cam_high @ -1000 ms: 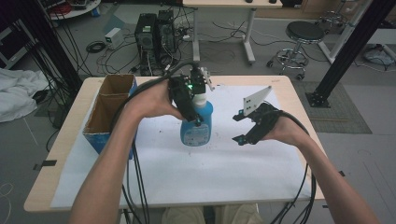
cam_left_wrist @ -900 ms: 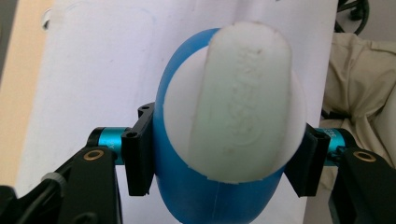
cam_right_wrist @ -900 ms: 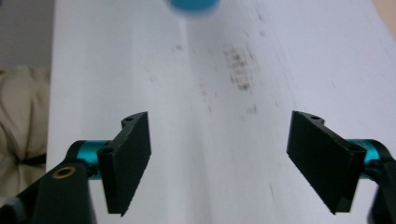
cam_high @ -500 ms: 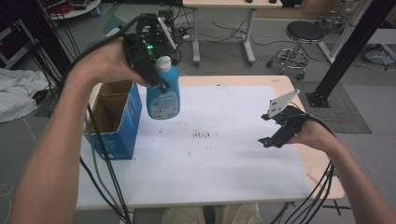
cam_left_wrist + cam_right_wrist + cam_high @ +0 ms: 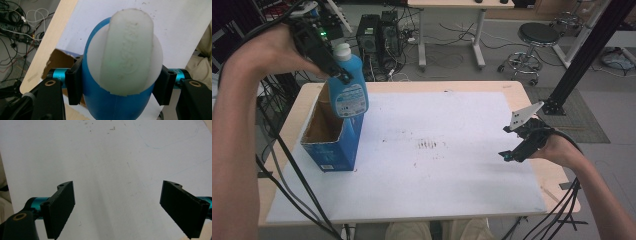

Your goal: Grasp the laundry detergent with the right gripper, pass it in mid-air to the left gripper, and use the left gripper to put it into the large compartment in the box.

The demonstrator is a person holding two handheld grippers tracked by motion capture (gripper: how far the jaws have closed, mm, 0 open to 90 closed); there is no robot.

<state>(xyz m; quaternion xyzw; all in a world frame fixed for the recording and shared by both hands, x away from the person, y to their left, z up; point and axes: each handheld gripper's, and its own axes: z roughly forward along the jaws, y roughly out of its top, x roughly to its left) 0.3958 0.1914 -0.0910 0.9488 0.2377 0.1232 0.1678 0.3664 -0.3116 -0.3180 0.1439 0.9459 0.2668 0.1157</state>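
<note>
**Bottle held high above the box, right jaws idle**

The left gripper (image 5: pixel 324 50) has its 2 jaws clamped on the bottle (image 5: pixel 348 87), 1 on each side of the blue body just under the white cap (image 5: pixel 131 50). In the left gripper view the bottle sits squarely between the jaws, cap toward the camera, with the box (image 5: pixel 329 135) opening below and behind it. In the high view the bottle hangs tilted over the box's open top, clear of the desk (image 5: pixel 522 95).

By the look of it, the bottle is smooth, rigid plastic, probably with liquid inside, so it is likely moderately heavy and bottom-loaded. A grip near the shoulder lets the mass swing beneath the jaws, and the glossy, rounded sides could slip or twist if the squeeze eases. The flatter faces below the cap seem the best hold. The cardboard box is light and may shift if bumped.

Farther right, the right gripper (image 5: pixel 519 142) hovers low over the white sheet (image 5: pixel 105 157), jaws spread wide with nothing between them.
</note>
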